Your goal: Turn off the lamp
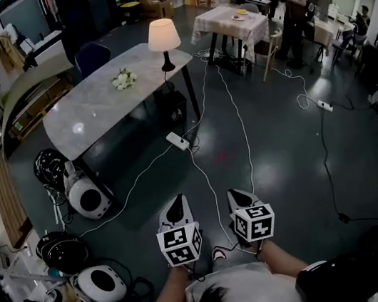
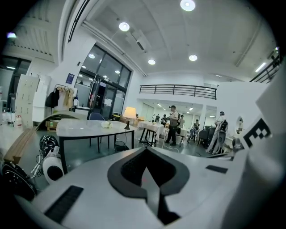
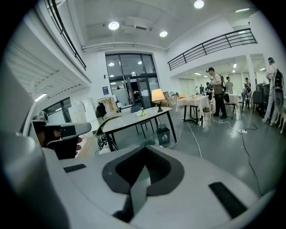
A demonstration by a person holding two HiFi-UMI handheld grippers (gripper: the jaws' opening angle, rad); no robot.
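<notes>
The lamp, lit, with a cream shade on a dark stem, stands at the far right end of a grey marble table. It shows small and distant as the lamp in the left gripper view and the lamp in the right gripper view. Its white cord drops to a power strip on the floor. My left gripper and right gripper hang side by side low over the dark floor, far short of the table. In both gripper views the jaws meet at a point, left gripper and right gripper, holding nothing.
A small bunch of white flowers lies on the table. A black bin stands under it. White round devices and helmets clutter the floor at left. Cables cross the floor. People stand by a cloth-covered table behind.
</notes>
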